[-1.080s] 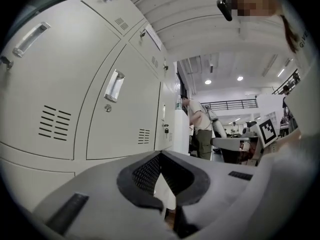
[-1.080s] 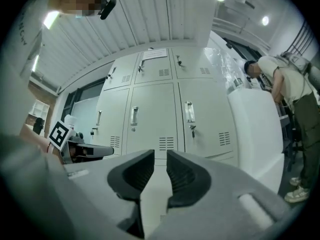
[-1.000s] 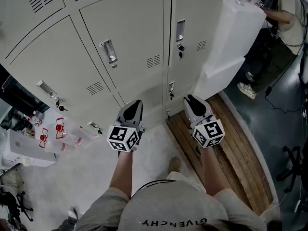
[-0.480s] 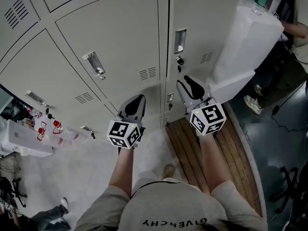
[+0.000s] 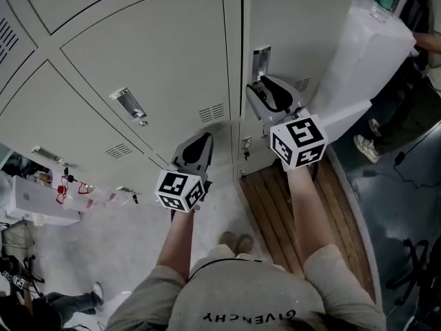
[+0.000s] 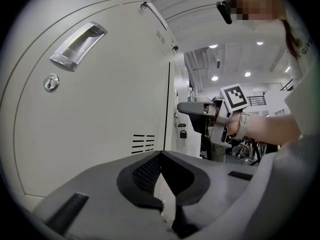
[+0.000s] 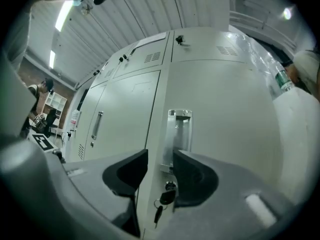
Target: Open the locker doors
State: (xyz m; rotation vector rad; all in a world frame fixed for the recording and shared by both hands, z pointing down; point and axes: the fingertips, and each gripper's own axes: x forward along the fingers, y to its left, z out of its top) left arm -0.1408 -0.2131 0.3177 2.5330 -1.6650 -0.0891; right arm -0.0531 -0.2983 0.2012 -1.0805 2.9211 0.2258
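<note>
Squarely within opening right tool (image 7: 160, 156): handle (image 7: 180, 126)

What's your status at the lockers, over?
Left tongs shut, empty. Right tongs opening at locker handle, not gripping. Door closed; key hangs below handle.

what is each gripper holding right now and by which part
Nothing is held. The right gripper has its jaws opening in front of the recessed handle and key, gripping neither; the left gripper is shut and empty.
</note>
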